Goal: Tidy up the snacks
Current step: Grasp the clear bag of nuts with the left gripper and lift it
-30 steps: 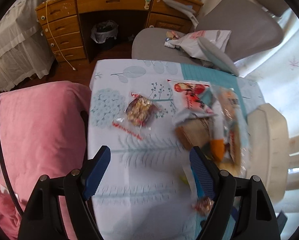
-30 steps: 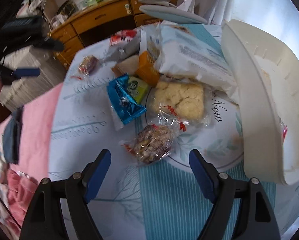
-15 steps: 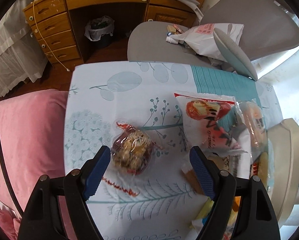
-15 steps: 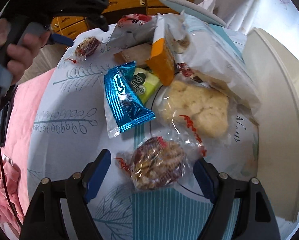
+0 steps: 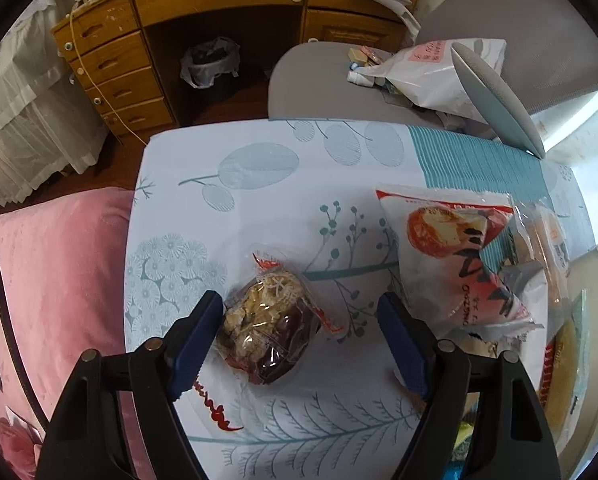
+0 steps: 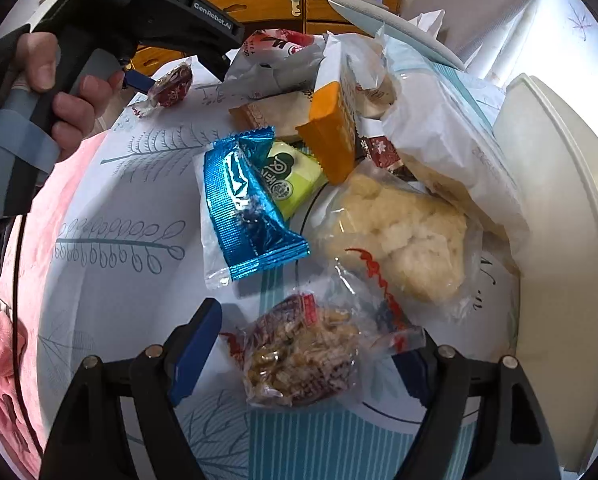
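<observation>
A nut cake in a clear, red-trimmed wrapper (image 5: 271,332) lies on the patterned tablecloth (image 5: 259,168) between the fingers of my left gripper (image 5: 299,304). Its jaws are closing. The left pad touches the wrapper and the right pad still stands clear. In the right wrist view a second nut cake (image 6: 299,360) lies between the fingers of my right gripper (image 6: 313,320), which is open and low over it. The wrapper's tail hides the right fingertip. Far up in that view a hand holds the left gripper (image 6: 139,80) beside the first cake (image 6: 171,86).
A pile of snacks lies to the right: a blue pack (image 6: 243,208), a green pack (image 6: 295,176), an orange box (image 6: 331,132), a pale rice cake (image 6: 399,232), and a red-and-white bag (image 5: 459,260). A white tray (image 6: 559,240) lines the right edge. Pink bedding (image 5: 51,280) lies left, a grey chair (image 5: 339,80) beyond.
My left gripper came forward and down until the first nut cake sits between its fingers, and the jaws narrowed a little. My right gripper sank and rolled over the second cake.
</observation>
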Available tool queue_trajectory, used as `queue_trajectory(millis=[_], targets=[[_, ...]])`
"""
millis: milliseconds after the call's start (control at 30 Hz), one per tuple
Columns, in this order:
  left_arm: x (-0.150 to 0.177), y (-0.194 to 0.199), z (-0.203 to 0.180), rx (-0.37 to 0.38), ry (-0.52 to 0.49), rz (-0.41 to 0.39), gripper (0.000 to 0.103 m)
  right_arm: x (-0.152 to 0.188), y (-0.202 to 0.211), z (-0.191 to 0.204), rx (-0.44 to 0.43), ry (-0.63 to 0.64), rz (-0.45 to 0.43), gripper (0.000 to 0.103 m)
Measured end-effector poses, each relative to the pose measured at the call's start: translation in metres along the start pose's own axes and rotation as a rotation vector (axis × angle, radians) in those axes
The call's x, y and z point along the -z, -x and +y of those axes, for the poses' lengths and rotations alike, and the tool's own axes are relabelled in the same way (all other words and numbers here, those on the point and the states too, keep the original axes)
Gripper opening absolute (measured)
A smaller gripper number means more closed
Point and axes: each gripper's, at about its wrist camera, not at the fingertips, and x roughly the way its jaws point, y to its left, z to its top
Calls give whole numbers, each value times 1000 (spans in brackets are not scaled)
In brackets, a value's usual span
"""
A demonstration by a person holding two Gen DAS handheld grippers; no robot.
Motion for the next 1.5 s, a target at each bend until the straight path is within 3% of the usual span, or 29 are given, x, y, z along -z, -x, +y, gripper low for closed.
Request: queue_trajectory(millis=[267,800,1133,1500], targets=[[5,3,5,-56,11,-69,51,0,4,-5,-6,12,-20,60],[26,16,4,-46,-7,-58,46,-4,11,-4,-29,25,-8,42],[62,42,4,-7,-6,-5,46,-4,10,-15,-65,-66,101,41],[115,104,7,30,-22,6,46,13,16,-26,-133,-224,233,41]])
